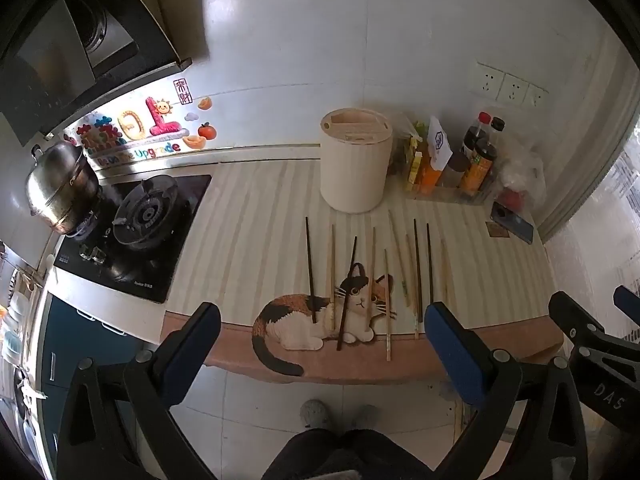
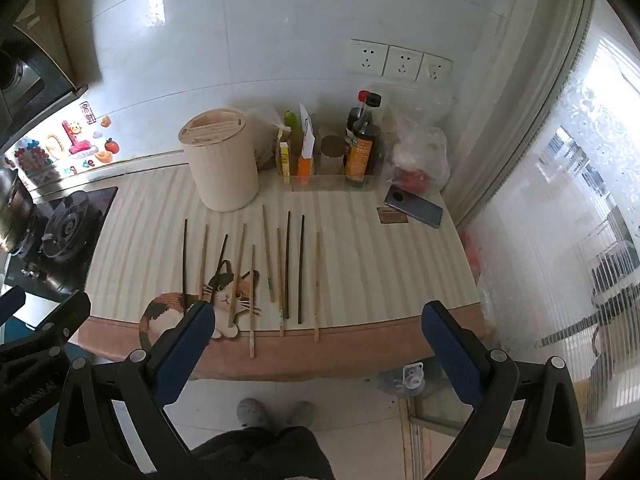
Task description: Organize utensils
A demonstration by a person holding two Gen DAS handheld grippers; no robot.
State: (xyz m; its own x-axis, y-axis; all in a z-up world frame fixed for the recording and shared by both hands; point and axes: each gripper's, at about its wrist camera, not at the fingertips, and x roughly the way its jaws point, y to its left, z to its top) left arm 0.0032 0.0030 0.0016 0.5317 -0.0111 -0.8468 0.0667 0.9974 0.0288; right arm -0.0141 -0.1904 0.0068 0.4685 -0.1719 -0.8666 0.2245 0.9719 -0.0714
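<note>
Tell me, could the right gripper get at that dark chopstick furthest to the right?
Probably yes. The right gripper hangs open before the counter edge, and the dark chopstick lies flat with bare mat alongside and nothing standing between.

**Colours on my bench**

My bench (image 1: pixel 248 216) wears a mat of cream and beige stripes with a pinkish-brown front border and a printed calico cat (image 1: pixel 320 316) in white, orange and black. The chopsticks (image 1: pixel 372 276) are mixed: some near-black, some pale wood. The round holder (image 1: pixel 355 160) is plain cream. My hand-held gripper (image 1: pixel 322 354) frames are black with dark blue pads (image 1: pixel 454 354).
</note>
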